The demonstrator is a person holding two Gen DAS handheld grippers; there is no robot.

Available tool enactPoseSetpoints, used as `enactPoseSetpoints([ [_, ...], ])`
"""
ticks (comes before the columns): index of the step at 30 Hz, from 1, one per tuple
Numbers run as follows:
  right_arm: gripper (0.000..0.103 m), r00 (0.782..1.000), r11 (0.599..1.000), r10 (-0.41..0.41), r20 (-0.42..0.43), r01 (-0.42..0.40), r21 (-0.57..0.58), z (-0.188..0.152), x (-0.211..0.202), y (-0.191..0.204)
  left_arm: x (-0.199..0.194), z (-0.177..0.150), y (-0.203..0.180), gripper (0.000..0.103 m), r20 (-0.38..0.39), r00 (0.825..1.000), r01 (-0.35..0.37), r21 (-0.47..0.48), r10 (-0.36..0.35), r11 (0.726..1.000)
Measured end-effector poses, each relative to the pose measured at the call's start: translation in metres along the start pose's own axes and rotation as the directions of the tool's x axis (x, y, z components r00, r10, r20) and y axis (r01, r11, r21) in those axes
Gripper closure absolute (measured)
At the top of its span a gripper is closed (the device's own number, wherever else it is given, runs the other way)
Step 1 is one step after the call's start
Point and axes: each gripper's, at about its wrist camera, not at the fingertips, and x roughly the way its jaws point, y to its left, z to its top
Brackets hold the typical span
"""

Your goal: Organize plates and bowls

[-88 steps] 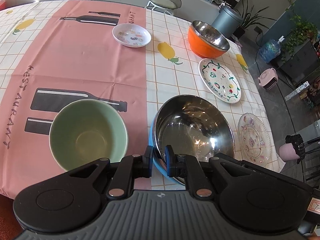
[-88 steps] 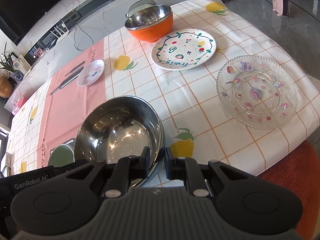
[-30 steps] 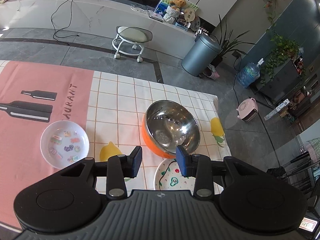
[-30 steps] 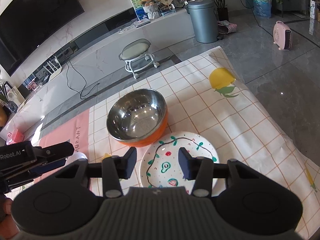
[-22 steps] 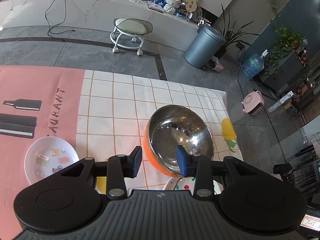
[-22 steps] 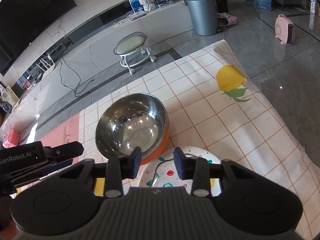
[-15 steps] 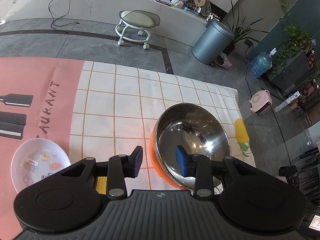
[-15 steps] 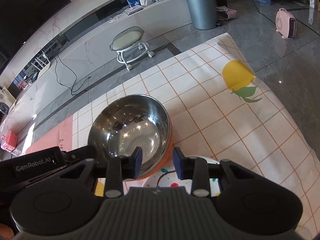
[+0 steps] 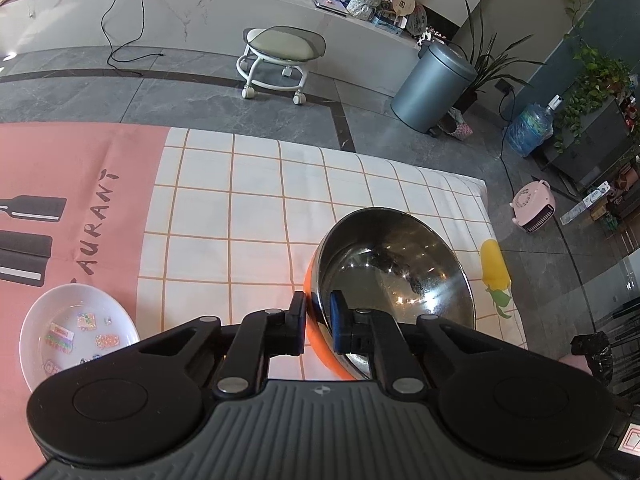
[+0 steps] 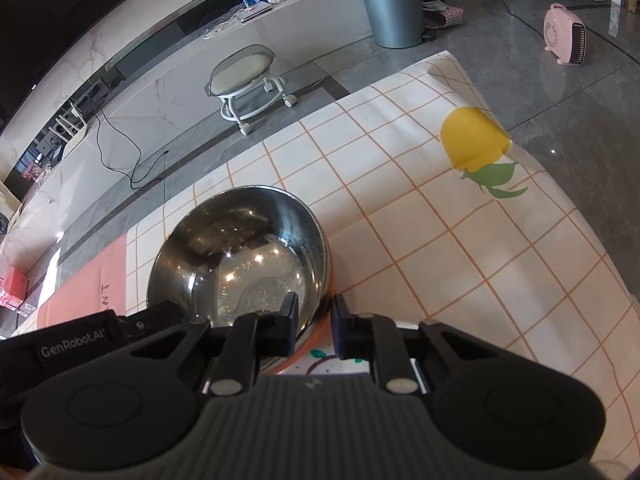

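Note:
An orange bowl with a shiny steel inside stands near the far right corner of the table. My left gripper straddles its left rim, jaws closing, one pad outside on the orange wall and one inside on the steel. My right gripper straddles the bowl at its near right rim, jaws closing the same way, rim pinched between the pads. A painted white plate shows just under the right gripper. A small white dish with coloured stickers lies to the left on the pink cloth.
The checked tablecloth ends just beyond the bowl; past the edge is grey floor. A wheeled stool, a grey bin and a pink heater stand on the floor. The left gripper's body sits left of the bowl.
Both grippers moved forward and down from above the painted plate to the orange bowl. Their jaws, wide a second ago, have narrowed onto its rim.

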Motion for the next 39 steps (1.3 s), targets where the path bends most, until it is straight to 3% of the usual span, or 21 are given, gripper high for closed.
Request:
enactPoseSetpoints([
  [7, 0.089, 0.999, 0.999, 0.033, 0.019, -0.033, -0.013, -0.009, -0.031, 0.009, -0.041, -0.009, -0.003, 0.090, 0.035, 0.999, -0.013, -0.008, 0.014, 1.000],
  [16, 0.089, 0.995, 0.995, 0.085, 0.055, -0.082, -0.057, -0.037, -0.099, 0.024, -0.115, -0.032, 0.000, 0.090, 0.091, 0.996, -0.018, -0.032, 0.021, 0.999],
  [28, 0.090, 0.983, 0.983, 0.150, 0.102, -0.137, -0.124, -0.105, -0.184, 0.040, -0.199, -0.088, 0.018, 0.090, 0.147, 0.989, -0.016, -0.072, 0.026, 0.997],
  [39, 0.090, 0.983, 0.979, 0.168, 0.078, -0.157, -0.132, -0.176, -0.222, 0.036, -0.227, -0.143, 0.044, 0.090, 0.133, 0.991, -0.002, -0.123, 0.018, 0.992],
])
